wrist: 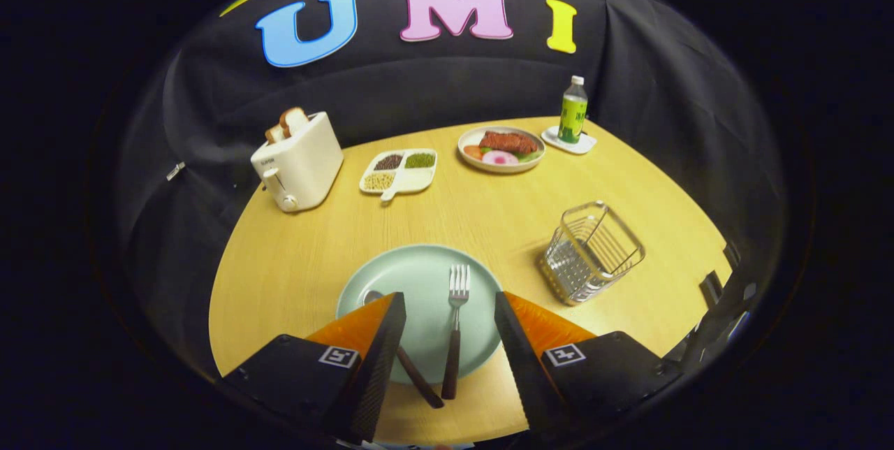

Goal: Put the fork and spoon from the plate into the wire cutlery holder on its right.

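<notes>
The gripper point(447, 310) is hovering spread over the dark-handled steel fork point(455, 324) on the pale green plate point(419, 268); centring on its handle is advisable.

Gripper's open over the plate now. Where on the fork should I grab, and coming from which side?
Probably the fork by its dark handle, from straight above. It lies flat on the plate, tines pointing away, handle overhanging the rim toward the open gripper, so one finger fits each side. The spoon lies close alongside, so stay clear of it.
</notes>
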`<state>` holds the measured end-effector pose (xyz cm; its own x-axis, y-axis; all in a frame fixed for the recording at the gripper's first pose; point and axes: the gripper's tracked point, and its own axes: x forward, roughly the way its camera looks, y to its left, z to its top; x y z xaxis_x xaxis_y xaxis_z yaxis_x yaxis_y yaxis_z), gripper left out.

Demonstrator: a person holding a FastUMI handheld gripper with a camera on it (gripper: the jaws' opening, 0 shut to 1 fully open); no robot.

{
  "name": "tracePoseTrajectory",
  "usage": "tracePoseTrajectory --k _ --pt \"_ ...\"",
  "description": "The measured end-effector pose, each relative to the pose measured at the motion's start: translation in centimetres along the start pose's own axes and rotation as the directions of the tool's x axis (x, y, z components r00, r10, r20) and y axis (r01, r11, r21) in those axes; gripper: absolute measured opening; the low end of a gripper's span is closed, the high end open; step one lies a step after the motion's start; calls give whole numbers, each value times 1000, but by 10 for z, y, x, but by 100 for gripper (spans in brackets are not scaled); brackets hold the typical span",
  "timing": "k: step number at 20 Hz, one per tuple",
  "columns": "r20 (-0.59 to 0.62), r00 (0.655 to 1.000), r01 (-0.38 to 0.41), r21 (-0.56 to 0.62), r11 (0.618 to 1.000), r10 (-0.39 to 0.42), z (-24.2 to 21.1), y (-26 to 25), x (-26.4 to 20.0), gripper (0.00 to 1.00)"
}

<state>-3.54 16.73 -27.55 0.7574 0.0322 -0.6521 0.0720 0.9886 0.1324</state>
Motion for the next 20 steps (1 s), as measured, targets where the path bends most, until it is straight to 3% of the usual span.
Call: tracePoseTrajectory --k 6,9,12,14,15,20 --pt "-124 992 23 15 1000 -21 -37 1 32 71" --pt "-203 979 35 -4 999 -35 -59 -1 43 53" --pt "-263 964 48 13 999 -43 -75 -7 51 51" --pt "-273 961 42 16 999 -36 -74 -9 56 40" --pt "-283 958 51 12 999 -45 -75 -12 56 26" --pt "-316 945 108 34 994 -92 -75 -18 57 11"
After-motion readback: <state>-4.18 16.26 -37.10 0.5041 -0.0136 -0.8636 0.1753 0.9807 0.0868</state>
